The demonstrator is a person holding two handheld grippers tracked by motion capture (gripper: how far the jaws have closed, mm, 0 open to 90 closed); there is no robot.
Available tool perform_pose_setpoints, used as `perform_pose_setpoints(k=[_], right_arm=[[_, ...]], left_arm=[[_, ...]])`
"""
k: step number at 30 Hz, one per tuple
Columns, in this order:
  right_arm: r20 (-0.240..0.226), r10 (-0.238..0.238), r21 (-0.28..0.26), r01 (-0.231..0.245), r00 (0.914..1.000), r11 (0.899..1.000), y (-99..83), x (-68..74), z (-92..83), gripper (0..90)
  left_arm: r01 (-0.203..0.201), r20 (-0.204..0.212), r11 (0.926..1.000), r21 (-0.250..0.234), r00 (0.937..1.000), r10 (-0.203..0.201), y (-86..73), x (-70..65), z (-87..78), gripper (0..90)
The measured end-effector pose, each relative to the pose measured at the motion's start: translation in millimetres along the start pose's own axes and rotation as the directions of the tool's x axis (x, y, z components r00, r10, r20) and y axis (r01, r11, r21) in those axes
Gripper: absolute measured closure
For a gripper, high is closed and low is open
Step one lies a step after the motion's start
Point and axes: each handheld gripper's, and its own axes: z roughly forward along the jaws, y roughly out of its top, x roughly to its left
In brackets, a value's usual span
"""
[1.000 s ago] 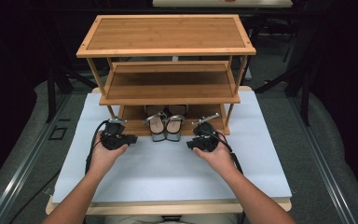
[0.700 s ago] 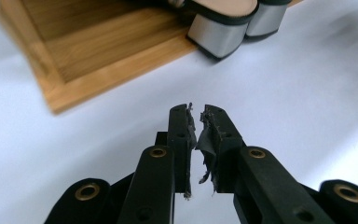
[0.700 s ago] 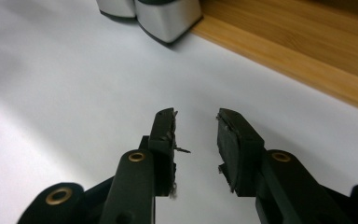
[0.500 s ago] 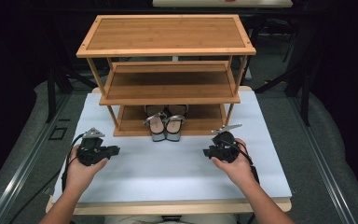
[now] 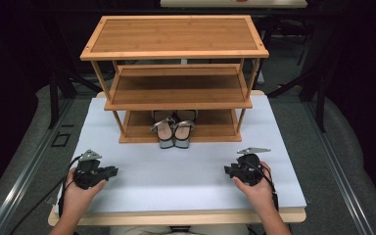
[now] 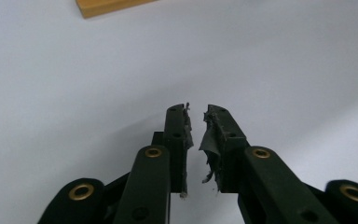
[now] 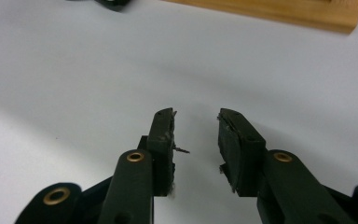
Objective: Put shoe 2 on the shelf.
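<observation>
Pair of sandals is sitting on the bottom shelf of the wooden rack, toes poking out over the front edge, long axis running 12 to 6 in the high view. Both grippers are back near the front edge of the white surface, well apart from the rack. From the left gripper the sandals lie at about 1 o'clock; from the right gripper about 11. Looks like neither hand is really nearer, they're pretty much mirrored.

Left gripper: jaws parted by just a narrow slit, having just been opening a touch, nothing between them, only bare surface beyond the pads. Right gripper: gap a bit wider, also empty. Neither touches anything, as far as I can tell.
</observation>
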Motion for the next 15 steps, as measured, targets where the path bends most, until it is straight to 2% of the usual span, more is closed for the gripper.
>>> perform_pose_setpoints(k=[2, 3, 4, 5, 6, 7, 8, 9, 11, 12, 15], right_arm=[[-0.005, 0.004, -0.011, -0.004, 1.0, 1.0, -3.8, -1.0, 1.3, 65.1], [0.017, 0.008, -0.032, -0.007, 0.9998, 0.999, -9.8, -1.6, 2.0, 64.9], [0.0, 0.006, -0.038, -0.006, 1.0, 0.999, -11.7, -2.9, 1.6, 64.0], [0.033, 0.006, -0.051, -0.004, 0.9994, 0.999, -13.7, -2.3, 1.5, 63.2], [-0.018, 0.005, -0.053, -0.006, 0.9998, 0.999, -15.4, -4.2, 1.1, 62.4], [0.049, 0.012, -0.061, -0.009, 0.9987, 0.998, -17.4, -2.2, 1.9, 61.9], [0.02, 0.013, -0.062, -0.012, 0.9997, 0.998, -19.0, -3.3, 2.7, 61.3], [0.015, 0.014, -0.054, -0.013, 0.9998, 0.998, -20.0, -3.5, 3.3, 60.2], [0.02, 0.011, -0.059, -0.009, 0.9997, 0.998, -20.9, -3.2, 4.7, 58.8], [0.011, 0.003, -0.059, -0.002, 0.9999, 0.998, -21.8, -2.9, 5.8, 55.6], [0.021, 0.001, -0.068, 0.0, 0.9998, 0.998, -22.3, -1.6, 7.7, 52.8]], left_arm=[[0.005, 0.0, 1.0, 0.004, 1.0, -0.005, -3.9, 0.6, 2.1, 74.6], [0.009, 0.006, 0.9999, 0.005, 0.9999, -0.009, -6.1, -0.3, 4.1, 73.1], [0.009, 0.001, 1.0, 0.001, 1.0, -0.009, -6.6, -1.4, 4.8, 71.8], [0.009, 0.001, 1.0, 0.001, 1.0, -0.009, -6.6, -1.4, 4.8, 71.1], [0.005, 0.007, 1.0, -0.005, 1.0, -0.005, -6.3, -3.0, 6.2, 70.8], [0.005, 0.007, 1.0, -0.005, 1.0, -0.005, -6.3, -3.0, 6.2, 69.6], [-0.006, 0.005, 1.0, -0.005, 1.0, 0.006, -5.7, -4.9, 7.4, 68.0], [0.0, 0.005, 0.9999, -0.013, 1.0, 0.0, -6.3, -6.2, 9.1, 66.2], [-0.002, 0.004, 0.9999, -0.017, 1.0, 0.002, -6.6, -6.6, 10.7, 63.7], [-0.012, 0.007, 0.9998, -0.014, 0.9999, 0.012, -7.4, -6.4, 13.8, 58.2], [-0.009, 0.008, 0.9999, -0.008, 0.9999, 0.009, -8.3, -6.3, 16.5, 52.3]])
